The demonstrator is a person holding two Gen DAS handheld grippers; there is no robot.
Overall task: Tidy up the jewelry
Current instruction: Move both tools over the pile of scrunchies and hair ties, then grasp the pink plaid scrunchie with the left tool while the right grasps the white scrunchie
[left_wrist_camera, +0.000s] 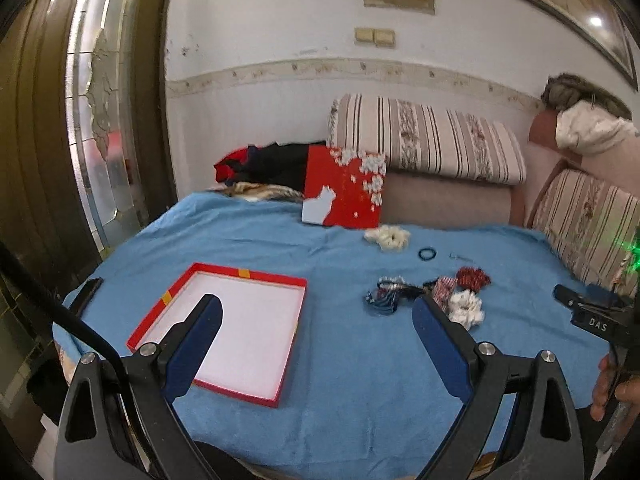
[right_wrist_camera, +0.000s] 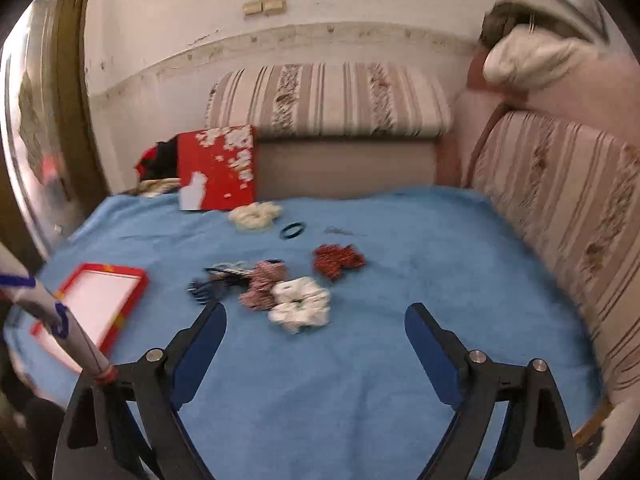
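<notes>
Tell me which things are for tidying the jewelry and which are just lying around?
For the job:
red tray
white scrunchie
red scrunchie
cream scrunchie
dark hair tie
striped scrunchie

Just lying about:
red box lid
striped cushion
blue blanket

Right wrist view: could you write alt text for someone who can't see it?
Two open blue fingers of the right gripper reach over a blue cloth toward a loose pile of scrunchies: white, pink, red and dark blue. An empty red tray lies left; a cream scrunchie, a black hair tie and a red box sit farther back.
</notes>
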